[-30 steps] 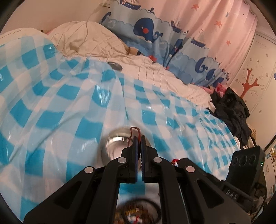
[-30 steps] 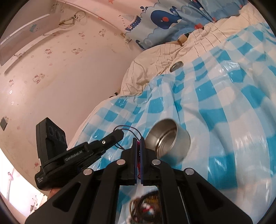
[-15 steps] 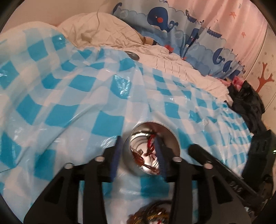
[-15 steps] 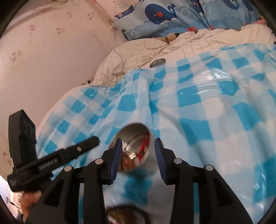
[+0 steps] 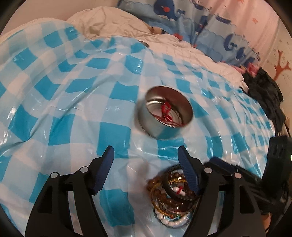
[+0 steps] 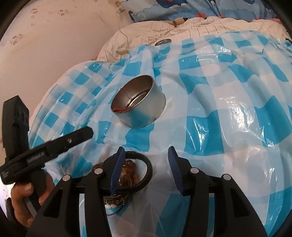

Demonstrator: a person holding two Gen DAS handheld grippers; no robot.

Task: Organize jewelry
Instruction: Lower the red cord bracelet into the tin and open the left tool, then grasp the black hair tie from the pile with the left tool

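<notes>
A round metal tin (image 5: 165, 119) stands on the blue-and-white checked sheet and holds a red-corded piece of jewelry (image 5: 167, 114); it also shows in the right wrist view (image 6: 139, 104). A pile of bead bracelets and a black band (image 5: 174, 191) lies near me; it shows in the right wrist view (image 6: 130, 173) too. My left gripper (image 5: 146, 155) is open and empty, short of the tin, its right finger over the pile. My right gripper (image 6: 146, 155) is open and empty, its left finger over the pile. The left gripper (image 6: 54, 145) shows at the left.
The checked plastic sheet (image 5: 63, 94) covers a bed with a cream quilt (image 6: 164, 29). A small metal lid (image 6: 163, 42) lies at the sheet's far edge. Whale-print fabric (image 5: 182, 16) and dark clothes (image 5: 264, 91) lie beyond. A wall (image 6: 45, 45) stands at the left.
Both grippers, shut on the red-corded piece one second ago, opened over the tin and let it fall in. Both have since drawn back toward the bracelet pile.
</notes>
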